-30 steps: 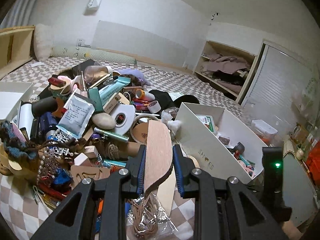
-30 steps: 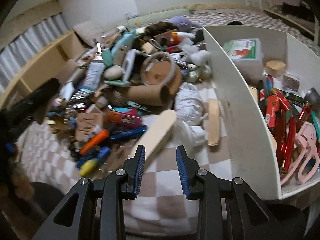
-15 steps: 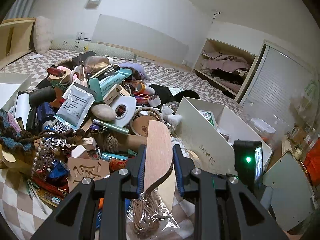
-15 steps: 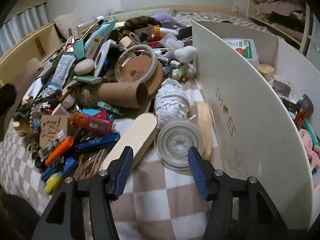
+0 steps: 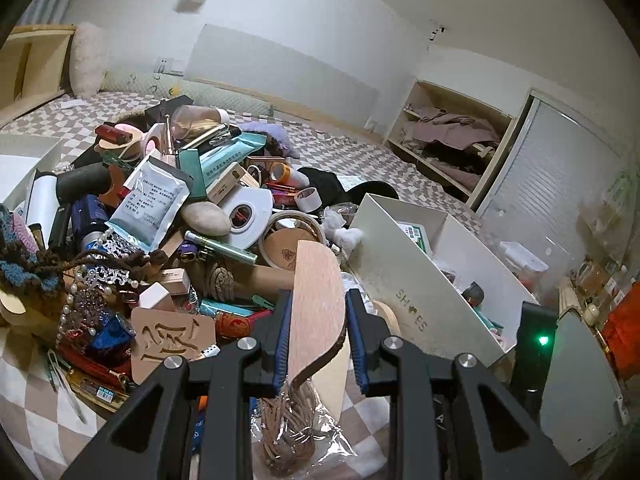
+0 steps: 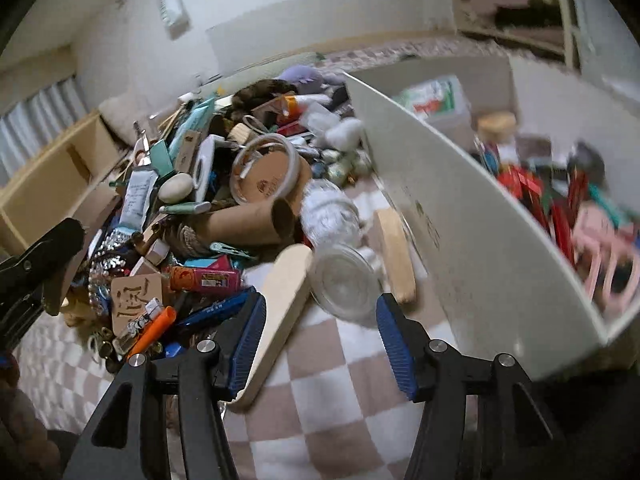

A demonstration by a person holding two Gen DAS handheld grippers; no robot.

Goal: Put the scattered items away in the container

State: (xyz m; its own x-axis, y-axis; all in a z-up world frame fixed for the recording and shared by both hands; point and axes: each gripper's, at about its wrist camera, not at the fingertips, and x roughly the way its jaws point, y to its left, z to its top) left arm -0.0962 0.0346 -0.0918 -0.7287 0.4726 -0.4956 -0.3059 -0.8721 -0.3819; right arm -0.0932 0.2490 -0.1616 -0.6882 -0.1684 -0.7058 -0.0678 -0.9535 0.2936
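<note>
My left gripper [image 5: 316,340] is shut on a flat wooden piece [image 5: 316,304] with a rounded top and holds it upright above the pile of scattered items [image 5: 160,216]. The white container [image 5: 404,276] marked "SHOES" stands to its right. My right gripper [image 6: 320,336] is open wide, with its jaws either side of a clear round jar [image 6: 344,284] lying on the checkered blanket [image 6: 340,412], not touching it. A pale wooden board [image 6: 280,312] lies by the left jaw. The container wall [image 6: 472,232] rises on the right, with items inside.
The pile holds a cardboard tube [image 6: 248,220], a tape ring [image 6: 264,168], a carved wooden tile [image 6: 136,296], an orange pen [image 6: 154,330] and a foil pouch [image 5: 150,200]. A bagged bundle of rattan [image 5: 288,428] lies under my left gripper. Shelves [image 5: 448,148] stand behind.
My right gripper has opened wide and moved forward to the clear jar. My left gripper still holds the wooden piece, its view shifted slightly.
</note>
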